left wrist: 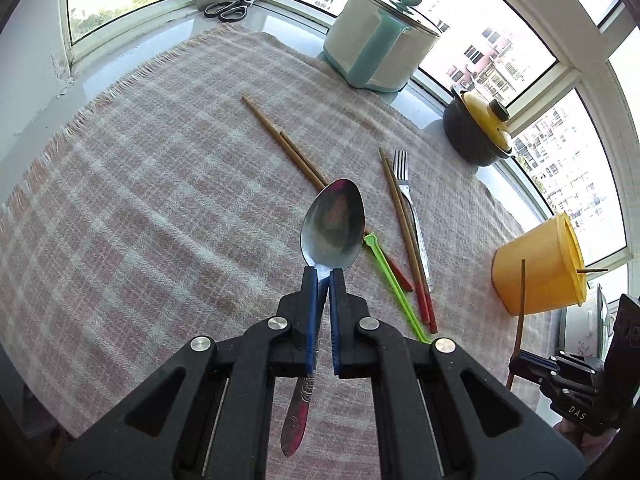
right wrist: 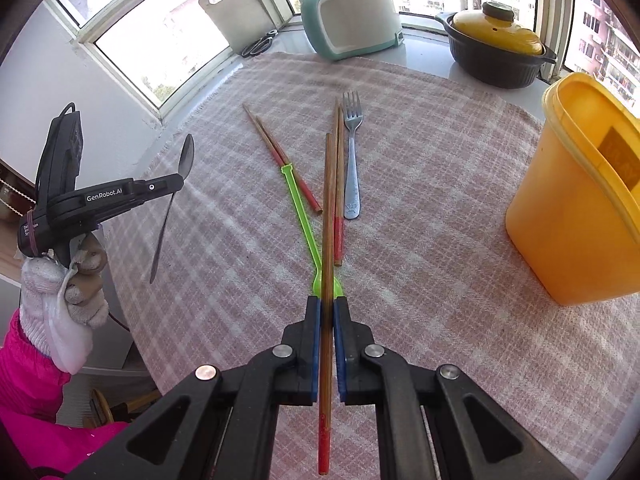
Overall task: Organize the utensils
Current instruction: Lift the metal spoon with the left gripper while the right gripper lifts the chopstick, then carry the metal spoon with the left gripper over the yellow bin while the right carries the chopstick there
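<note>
- Left gripper point(left wrist: 324, 276): fingers clenched on the metal spoon point(left wrist: 333, 226) at its neck; bowl sticks out past the tips, handle hangs back between the arms, spoon clear of the bench point(left wrist: 160, 200).
- Right gripper point(right wrist: 327, 304): fingers clenched on one chopstick point(right wrist: 329, 216) partway along; wooden end runs ahead of the tips, red end trails behind.
- Yellow bin point(right wrist: 560, 220): stands to the right of the right fingers, open top, likely the drop target; looks like something is already inside, can't tell what.
- Loose ahead of the right fingers: fork point(right wrist: 353, 156), three more chopsticks, green plastic stick point(right wrist: 300, 216) lying just under the tips.
- Risk: spoon pinched on a thin smooth neck, bowl-heavy; could pivot or slip if the hand tilts.
- Risk: chopstick is round and long, gripped at one spot; may swivel and strike the bin rim instead of going in.
- Risk: trailing red end could snag the green stick or the cloth.
- Risk: both grippers heading for one bin; they could collide, or knock the bin over.
</note>
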### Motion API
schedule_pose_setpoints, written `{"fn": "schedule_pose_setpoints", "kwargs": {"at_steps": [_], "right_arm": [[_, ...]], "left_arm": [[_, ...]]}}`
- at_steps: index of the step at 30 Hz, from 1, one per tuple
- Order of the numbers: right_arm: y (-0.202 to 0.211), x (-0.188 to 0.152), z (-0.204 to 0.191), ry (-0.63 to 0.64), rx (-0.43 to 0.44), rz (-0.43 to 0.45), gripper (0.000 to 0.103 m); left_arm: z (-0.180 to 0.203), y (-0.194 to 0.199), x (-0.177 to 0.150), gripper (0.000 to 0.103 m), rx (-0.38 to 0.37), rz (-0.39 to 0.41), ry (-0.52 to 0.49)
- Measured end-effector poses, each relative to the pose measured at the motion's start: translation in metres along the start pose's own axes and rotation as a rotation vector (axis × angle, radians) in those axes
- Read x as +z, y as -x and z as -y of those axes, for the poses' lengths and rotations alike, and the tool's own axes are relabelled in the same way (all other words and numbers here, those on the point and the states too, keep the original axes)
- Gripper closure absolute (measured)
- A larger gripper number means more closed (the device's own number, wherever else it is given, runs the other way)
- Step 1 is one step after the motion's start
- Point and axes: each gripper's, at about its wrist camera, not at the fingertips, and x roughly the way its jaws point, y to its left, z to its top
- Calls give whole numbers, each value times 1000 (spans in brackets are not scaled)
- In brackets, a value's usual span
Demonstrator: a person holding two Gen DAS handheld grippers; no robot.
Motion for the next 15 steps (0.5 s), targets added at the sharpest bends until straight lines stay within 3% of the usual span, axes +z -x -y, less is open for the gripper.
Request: {"fn": "schedule_pose_setpoints", "kwargs": {"at_steps": [15], "right_arm": [[53, 8, 26, -78, -30, 144, 99]], "left_arm": [[99, 12, 26, 100, -168, 49, -118]]}}
